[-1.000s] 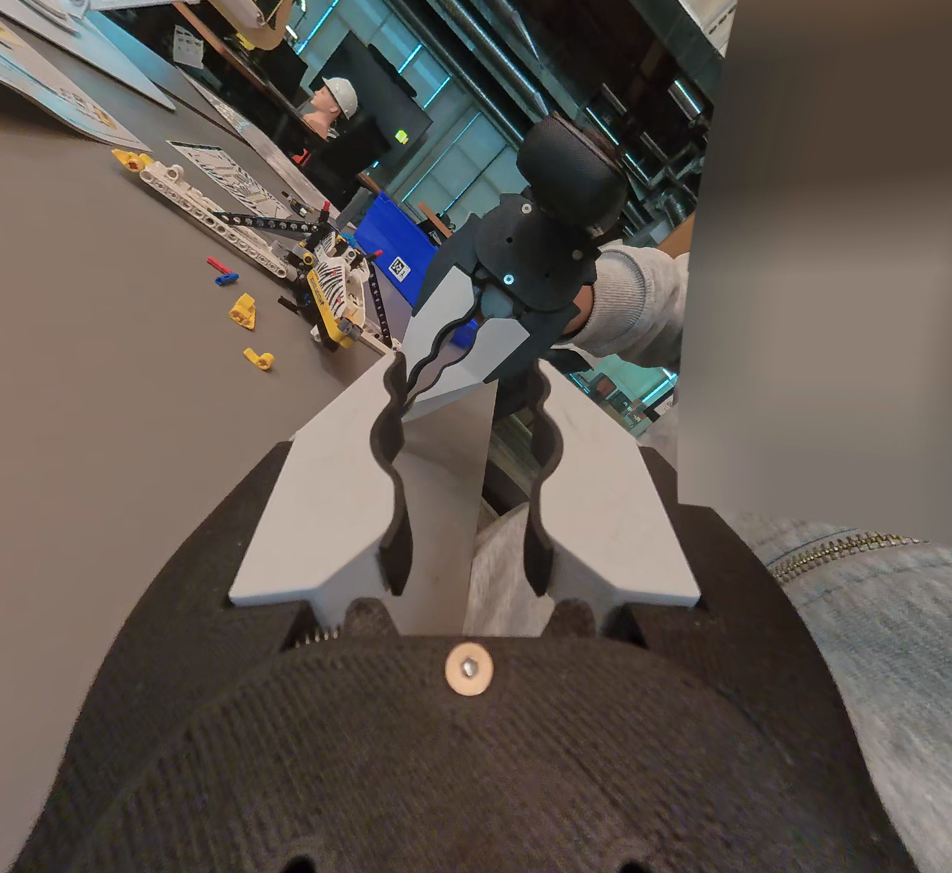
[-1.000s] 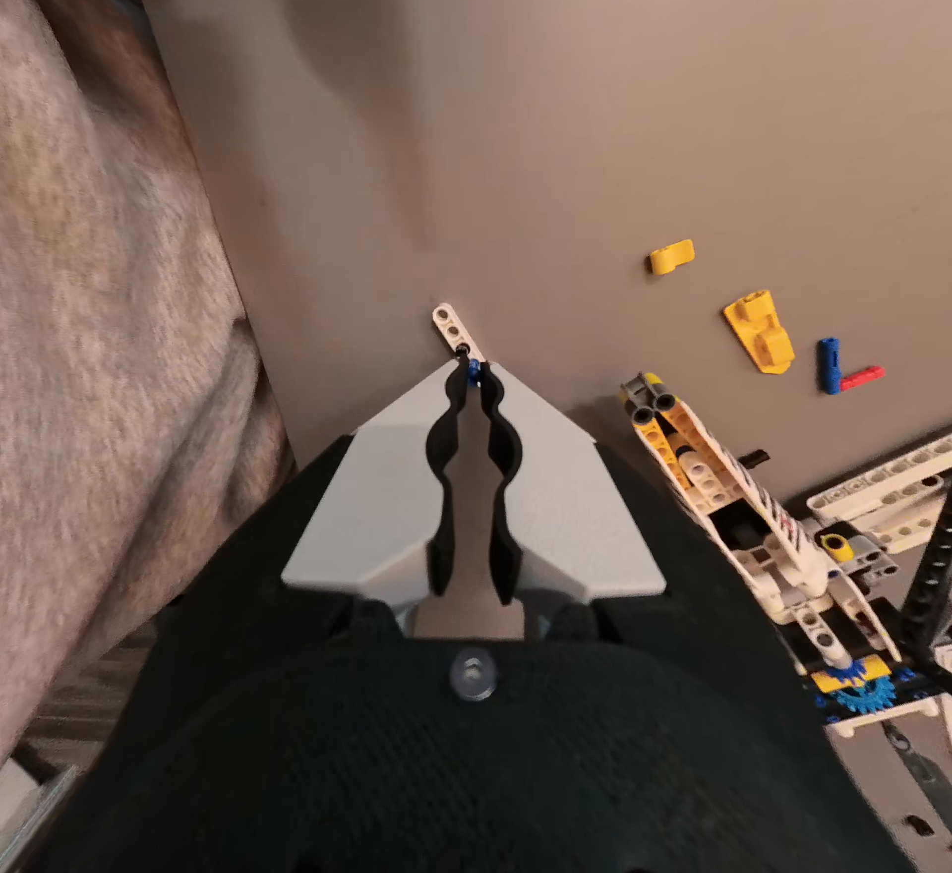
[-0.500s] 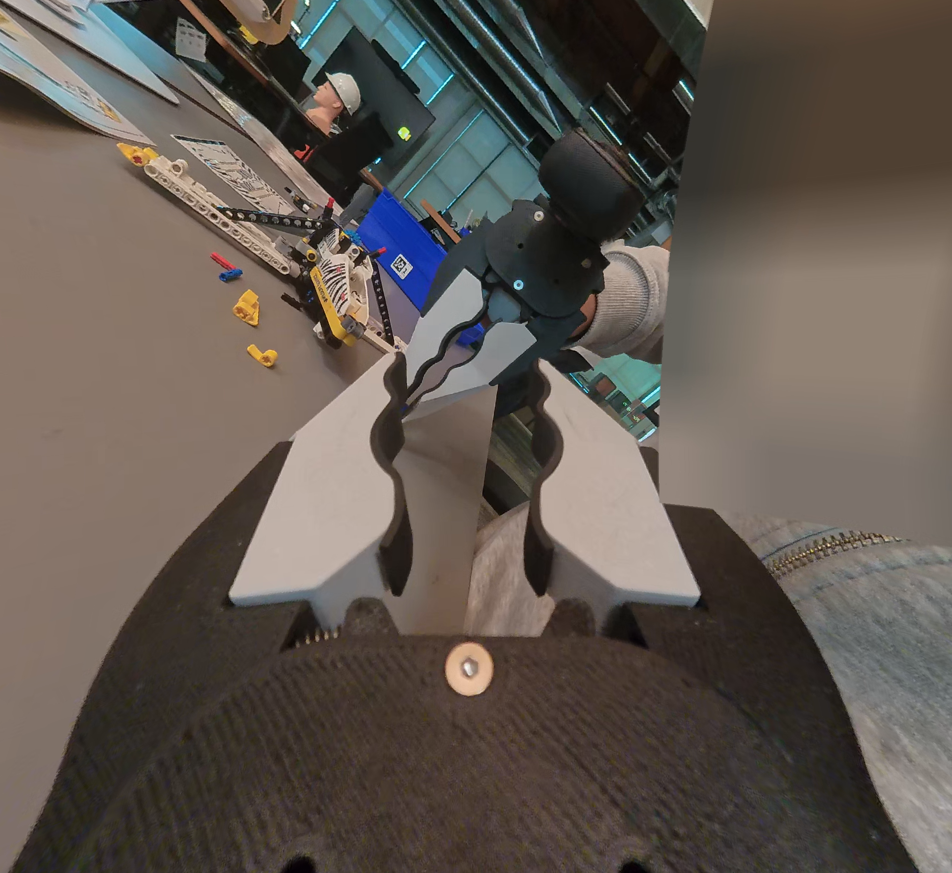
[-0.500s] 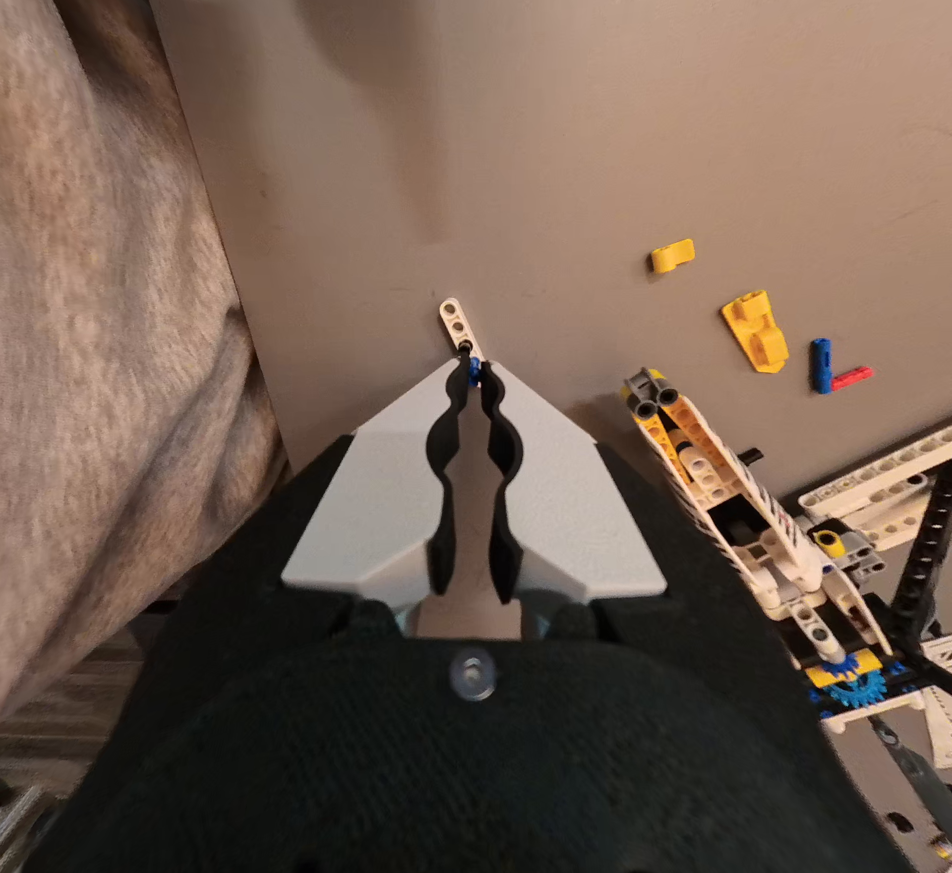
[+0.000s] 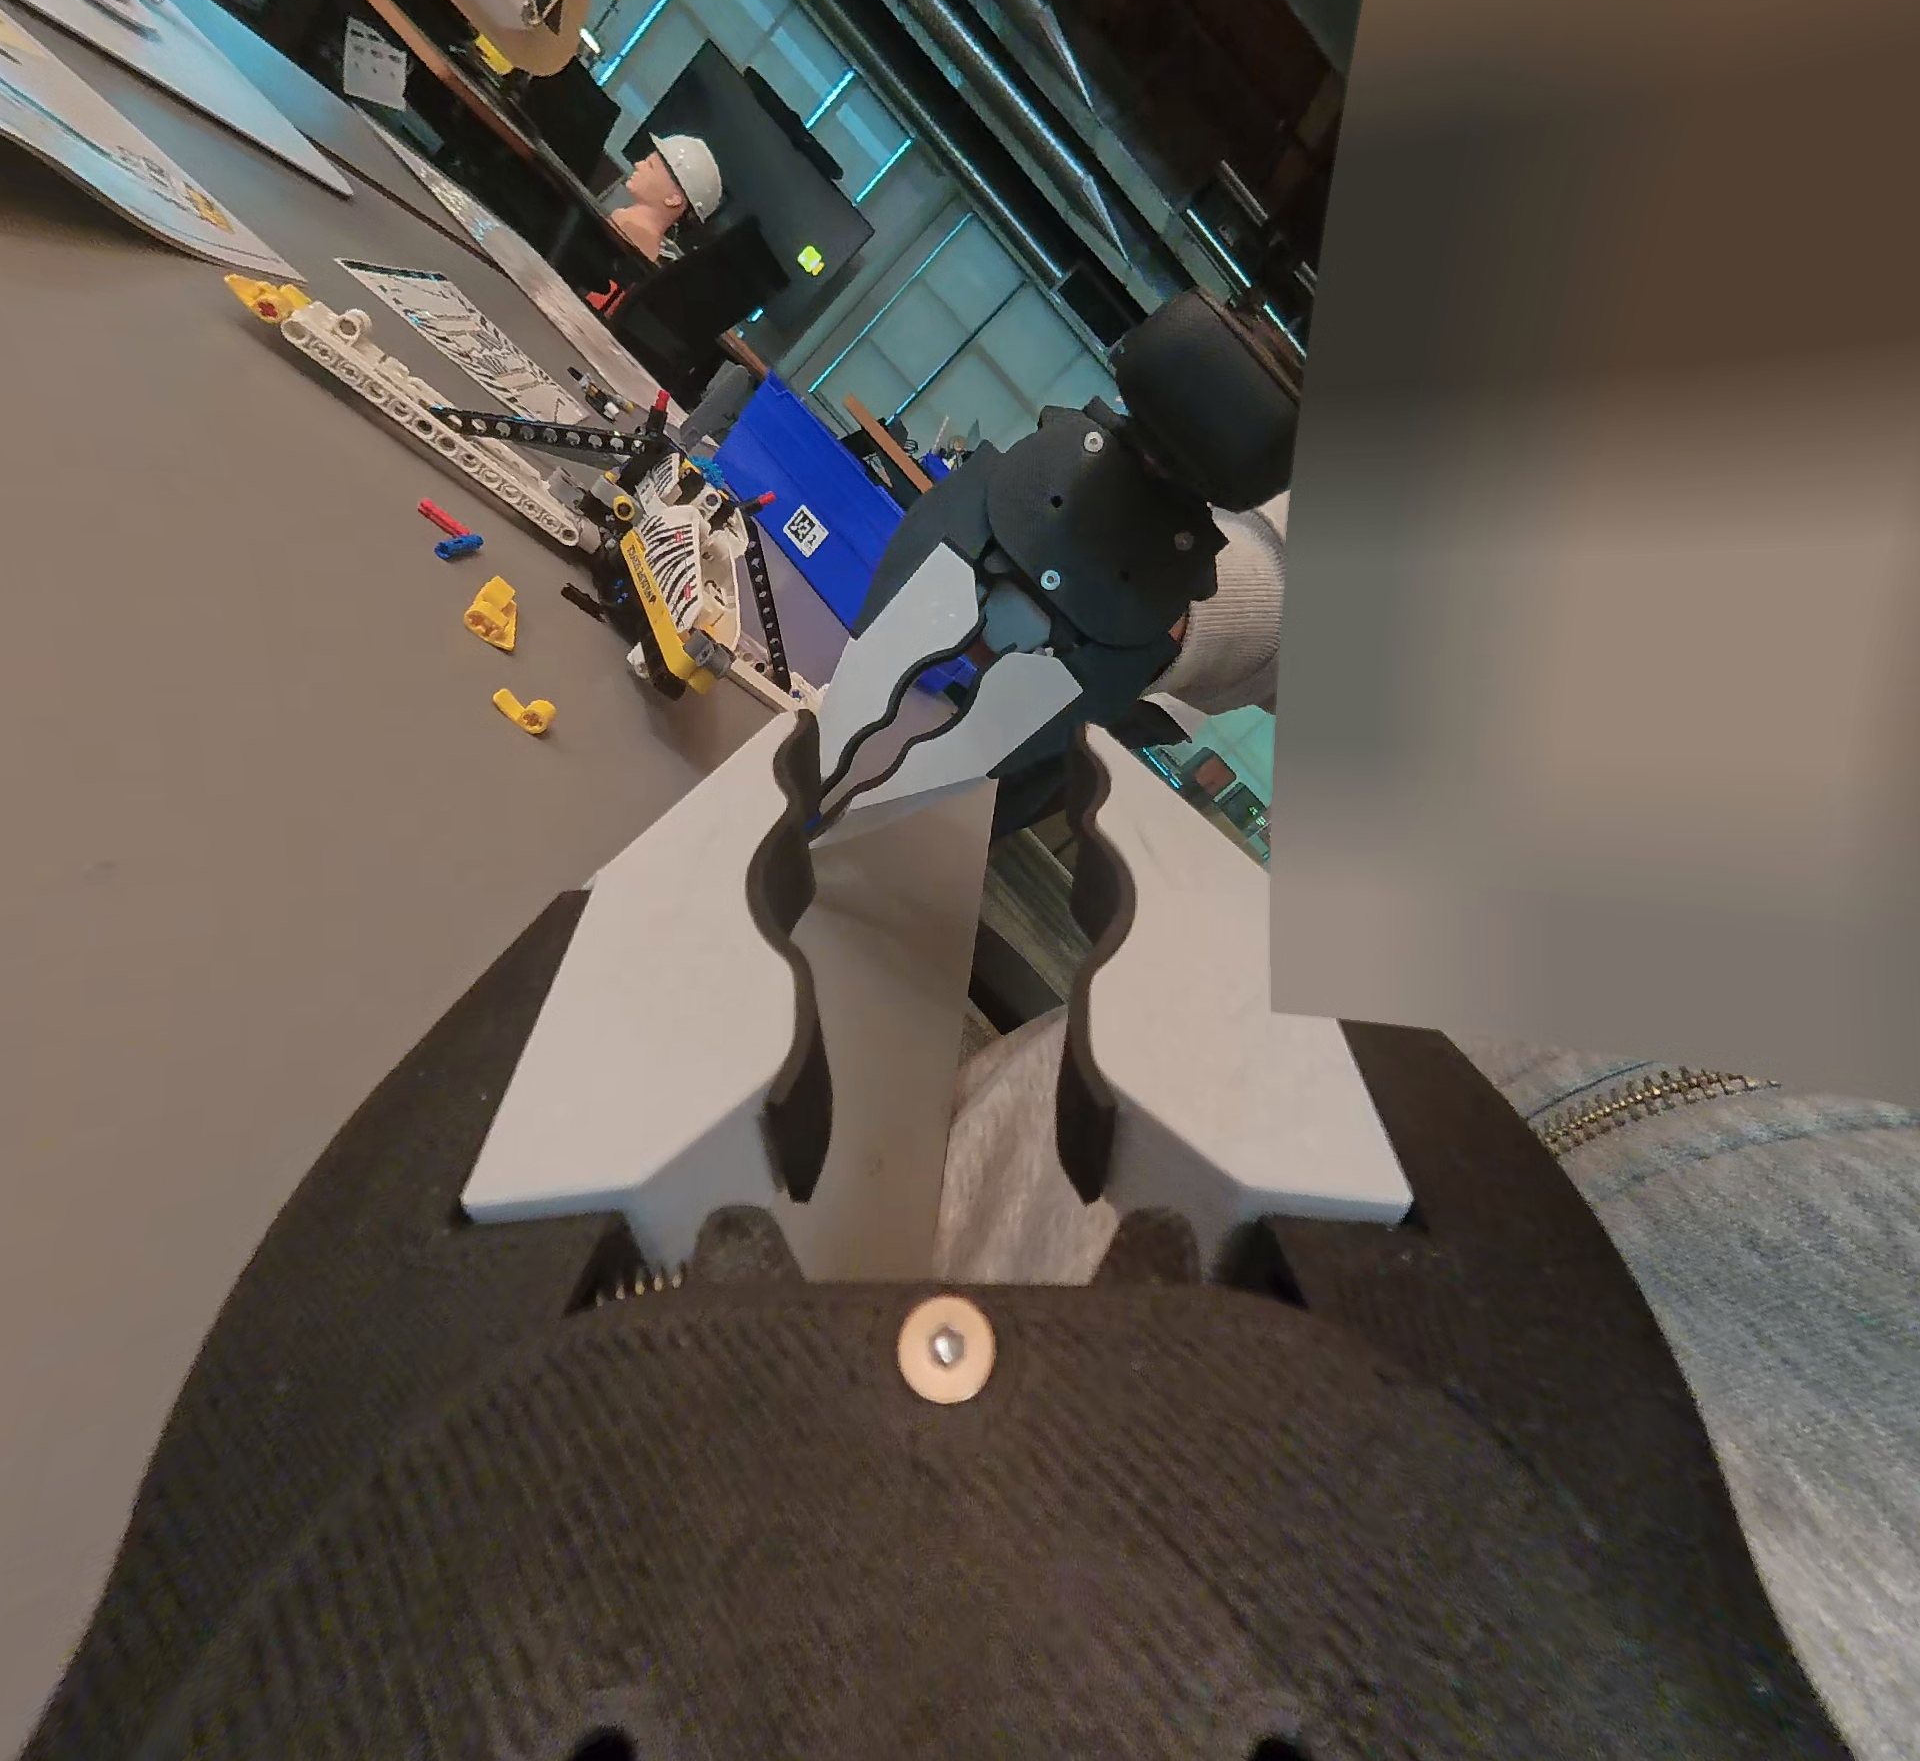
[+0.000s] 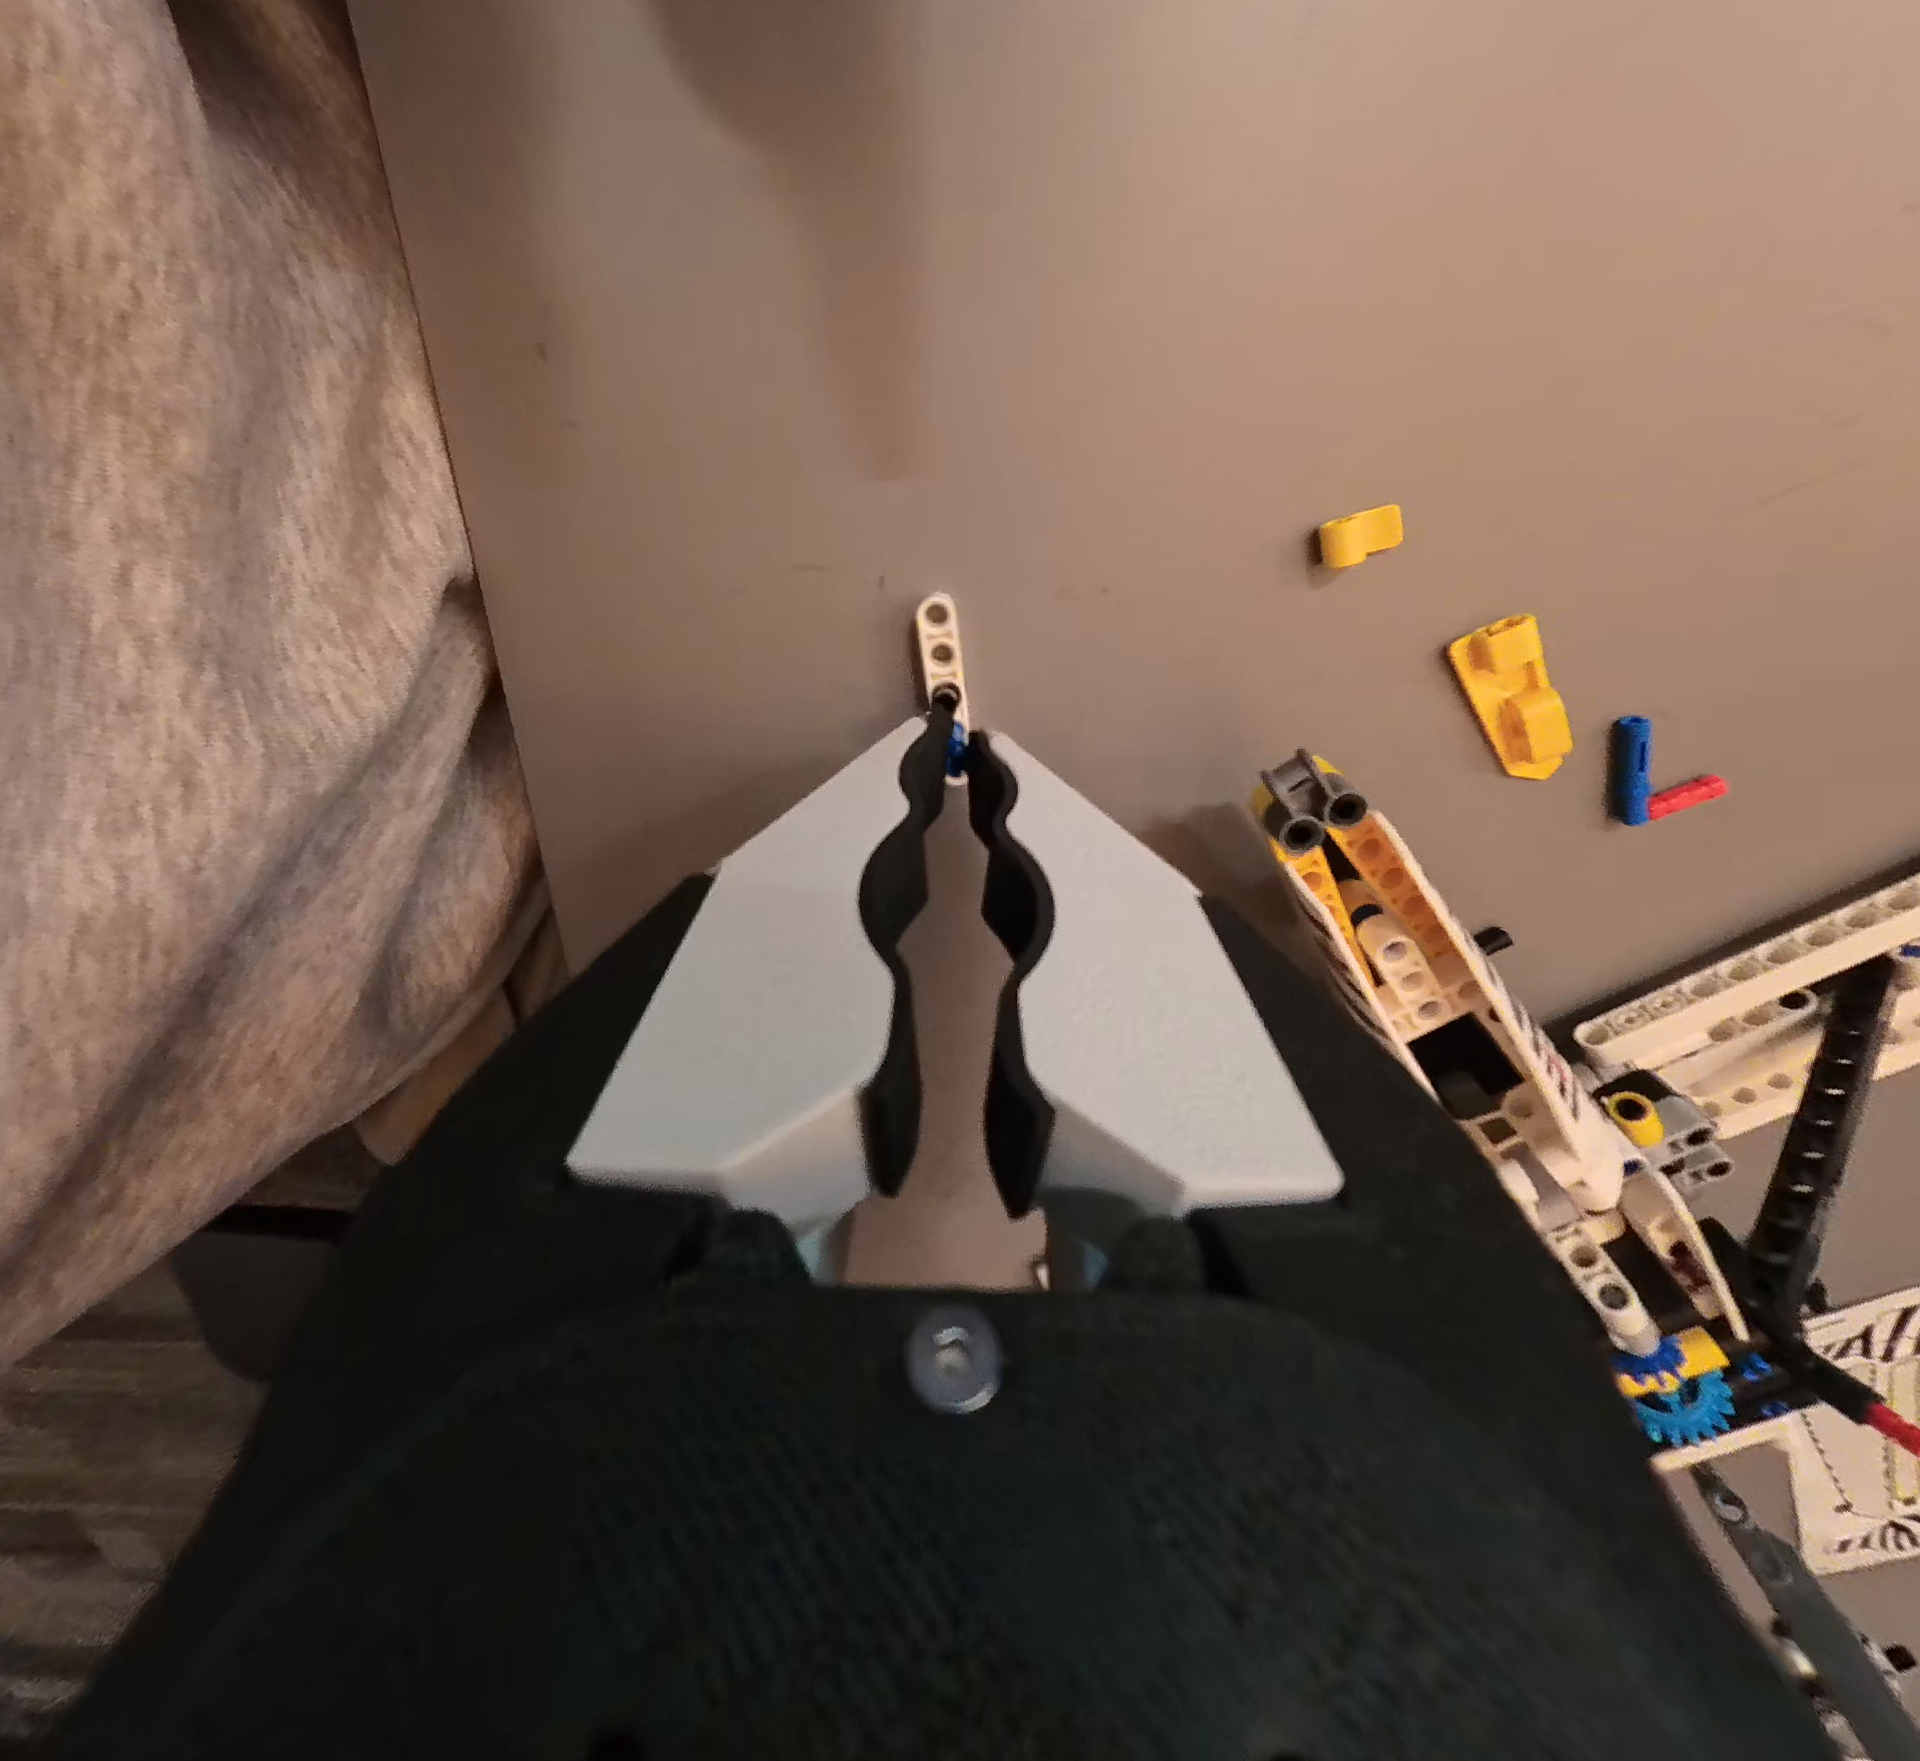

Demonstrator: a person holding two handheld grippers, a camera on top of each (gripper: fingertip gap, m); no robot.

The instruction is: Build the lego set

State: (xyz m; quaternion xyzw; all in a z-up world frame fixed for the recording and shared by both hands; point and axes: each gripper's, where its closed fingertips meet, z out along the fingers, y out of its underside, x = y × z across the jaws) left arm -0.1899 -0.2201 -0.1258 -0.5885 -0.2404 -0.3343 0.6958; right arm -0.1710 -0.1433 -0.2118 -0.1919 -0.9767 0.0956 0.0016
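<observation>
Matte grey tabletop [image 6: 1247, 205], smooth. Right gripper [image 6: 958, 755]: wavy black pads clenched on a small blue pin fitted to a thin white holed beam [image 6: 943, 657], beam tip over the table near its edge. Left gripper [image 5: 940, 812]: released, nothing between pads. Left view only: blue bin [image 5: 821, 496], ribbed ducting overhead. Right view only: blue gear [image 6: 1688, 1399] on the part-built model [image 6: 1455, 1015]. Loose yellow pcs [image 6: 1512, 698] nearby.

The right gripper [image 6: 958, 743] fingertips cover the white beam's [image 6: 942, 653] near end, perhaps where a blue pin sits.
</observation>
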